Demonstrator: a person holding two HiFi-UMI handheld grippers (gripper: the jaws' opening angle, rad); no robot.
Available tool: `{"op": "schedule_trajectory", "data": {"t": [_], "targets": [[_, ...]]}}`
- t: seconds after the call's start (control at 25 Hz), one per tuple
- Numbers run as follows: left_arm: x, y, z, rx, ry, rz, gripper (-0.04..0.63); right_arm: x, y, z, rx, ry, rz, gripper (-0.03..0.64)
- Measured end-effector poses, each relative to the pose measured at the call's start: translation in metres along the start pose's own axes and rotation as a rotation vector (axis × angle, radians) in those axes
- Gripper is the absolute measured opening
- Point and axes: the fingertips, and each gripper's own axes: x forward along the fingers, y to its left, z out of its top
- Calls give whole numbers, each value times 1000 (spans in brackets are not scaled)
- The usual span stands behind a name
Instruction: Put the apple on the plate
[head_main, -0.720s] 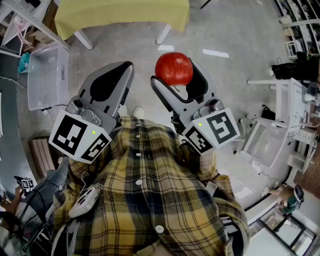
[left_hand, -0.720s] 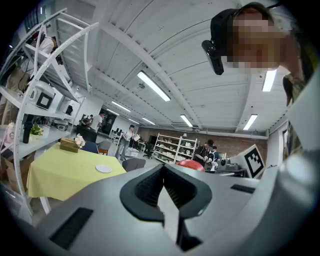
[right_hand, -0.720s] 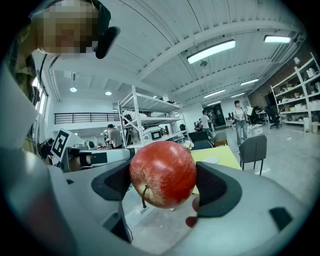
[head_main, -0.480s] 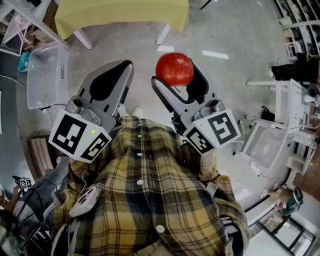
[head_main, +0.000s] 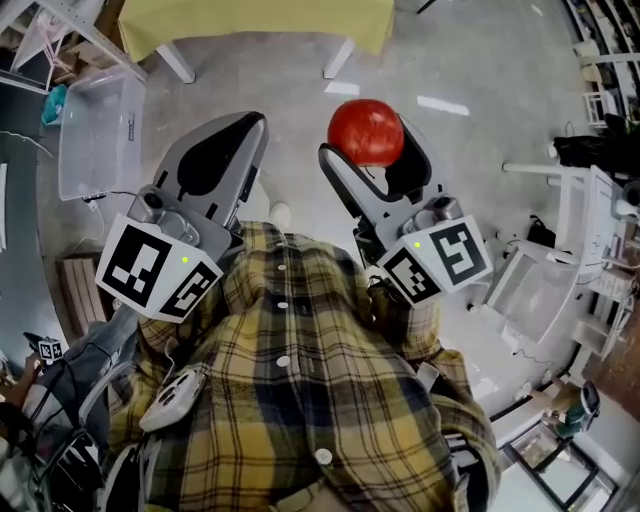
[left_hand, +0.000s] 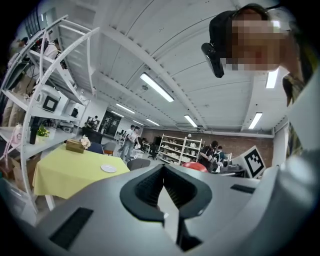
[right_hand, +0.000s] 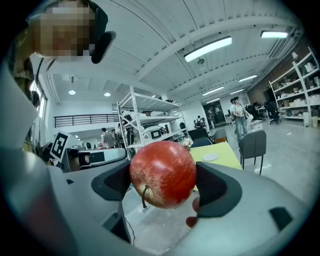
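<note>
A red apple (head_main: 366, 131) sits between the pads of my right gripper (head_main: 368, 142), which is shut on it and held in the air over the floor. In the right gripper view the apple (right_hand: 162, 172) fills the space between the jaws of the right gripper (right_hand: 163, 183), stem side down. A small white plate (right_hand: 210, 157) lies on the yellow table (right_hand: 222, 152) far ahead. My left gripper (head_main: 248, 126) is beside the right one, shut with nothing in it. Its view shows the left gripper (left_hand: 164, 192) with pads touching, the plate (left_hand: 108, 169) and the apple (left_hand: 195, 166).
The yellow table (head_main: 250, 15) stands ahead across bare floor. A clear plastic bin (head_main: 95, 135) sits on the floor at left. White racks (head_main: 560, 270) stand at right. A tissue box with flowers (left_hand: 76, 145) is on the table. People and chairs are far off.
The right gripper with the apple has drifted a little to the right and up in the head view. The table edge sits slightly higher in frame. Both grips look unchanged.
</note>
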Motion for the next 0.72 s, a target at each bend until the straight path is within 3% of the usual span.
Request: {"op": "schedule_trajectory", "data": {"t": [0.36, 0.72], "targets": [[15, 51, 14, -4, -8, 11, 8, 45, -14, 8, 8, 4, -21, 380], [68, 129, 46, -13, -12, -56, 8, 127, -44, 37, -5, 2, -88, 380]]}}
